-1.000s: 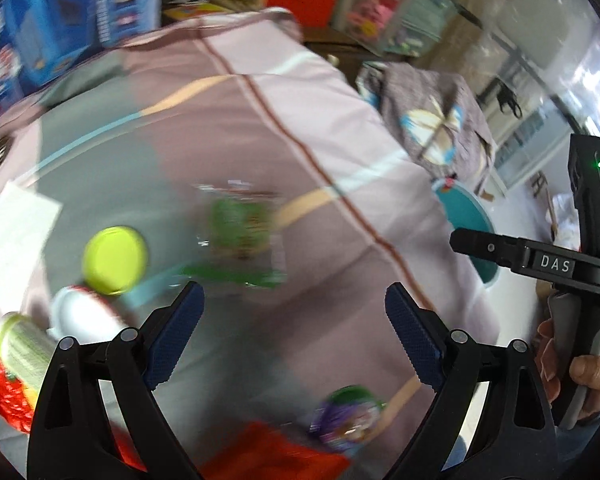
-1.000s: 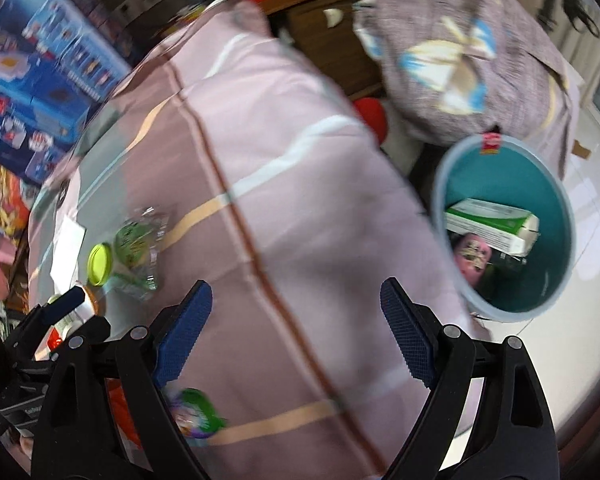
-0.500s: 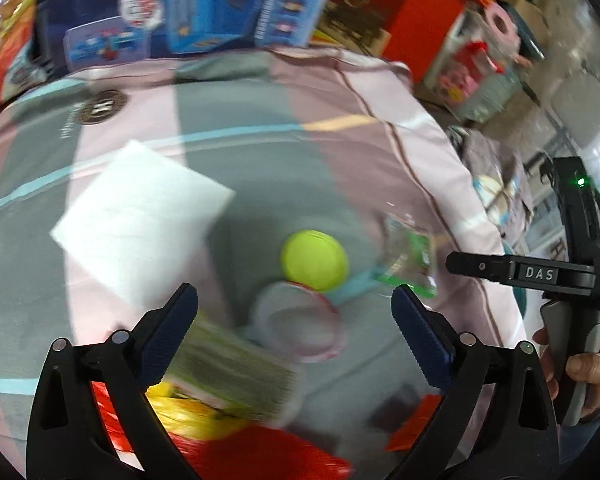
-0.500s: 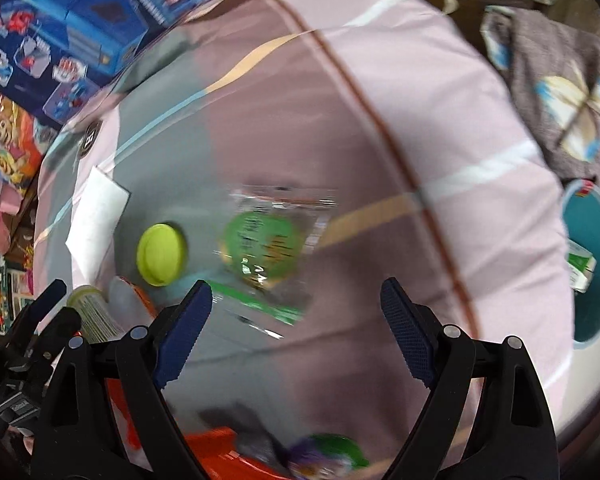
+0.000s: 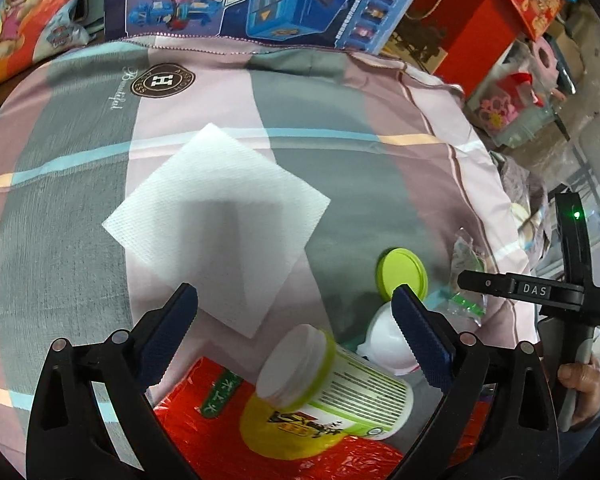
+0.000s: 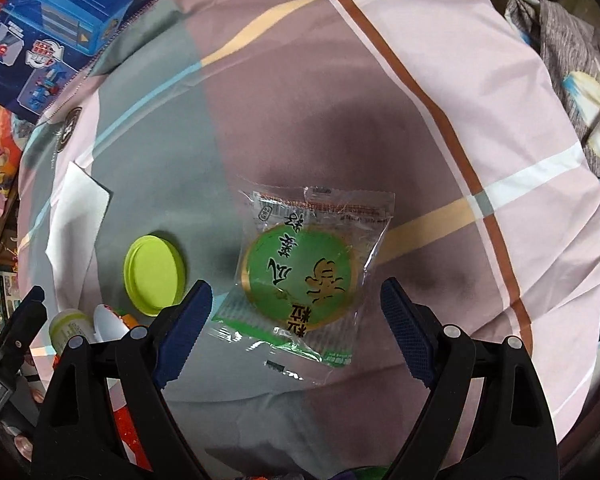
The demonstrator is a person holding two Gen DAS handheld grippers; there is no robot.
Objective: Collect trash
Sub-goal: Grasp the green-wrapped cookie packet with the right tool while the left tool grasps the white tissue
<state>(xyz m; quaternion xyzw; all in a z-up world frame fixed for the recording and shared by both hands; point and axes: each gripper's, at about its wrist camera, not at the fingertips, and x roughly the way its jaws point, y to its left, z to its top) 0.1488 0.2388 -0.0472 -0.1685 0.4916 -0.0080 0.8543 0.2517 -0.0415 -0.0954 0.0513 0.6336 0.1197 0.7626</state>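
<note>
Snack wrapper (image 6: 304, 276) lies flat on bedspread (image 6: 440, 92) betw right gripper (image 6: 296, 332) jaws, spread, untouched; left gripper (image 5: 296, 336) jaws just opened wide, empty, over white jar (image 5: 332, 392) w/ napkin (image 5: 216, 224) ahead

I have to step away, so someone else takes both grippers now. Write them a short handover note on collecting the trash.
Left gripper: open, empty, over the white napkin and the open jar lying on a red bag.
Right gripper: open, empty, over the clear green snack wrapper.
The green lid lies loose left of the wrapper; a white cup sits beside the jar.
Done: nothing is held now.
Left: wrapper, napkin, lid, jar, cup and red bag all lie on the striped cloth.
</note>
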